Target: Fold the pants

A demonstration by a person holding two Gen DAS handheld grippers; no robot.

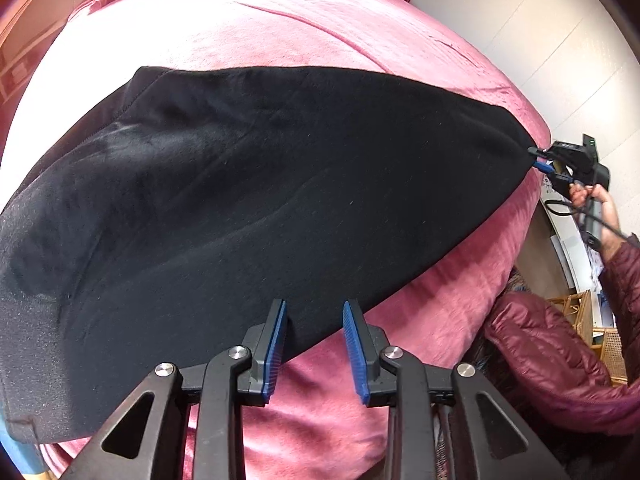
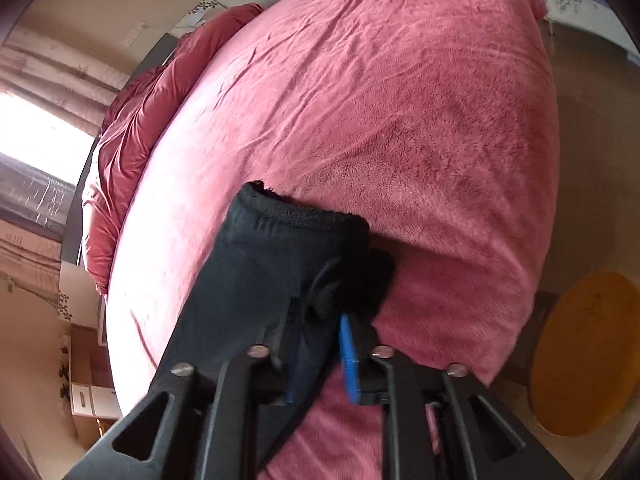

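Black fleece pants (image 1: 248, 184) lie spread across a pink bed cover (image 1: 304, 32). My left gripper (image 1: 315, 312) is open, its blue pads straddling the near edge of the pants without holding it. My right gripper (image 2: 320, 320) is shut on the cuff end of the pants (image 2: 288, 248) and holds it lifted above the bed. In the left wrist view the right gripper (image 1: 538, 158) shows at the far right, pulling the pants' end taut. The pants drape over its left finger in the right wrist view.
A dark red quilt (image 2: 132, 136) is bunched at the head of the bed. A yellow round rug (image 2: 588, 352) lies on the floor beside the bed. The person's red puffer sleeve (image 1: 560, 344) and a wicker chair (image 1: 600, 328) are at the right.
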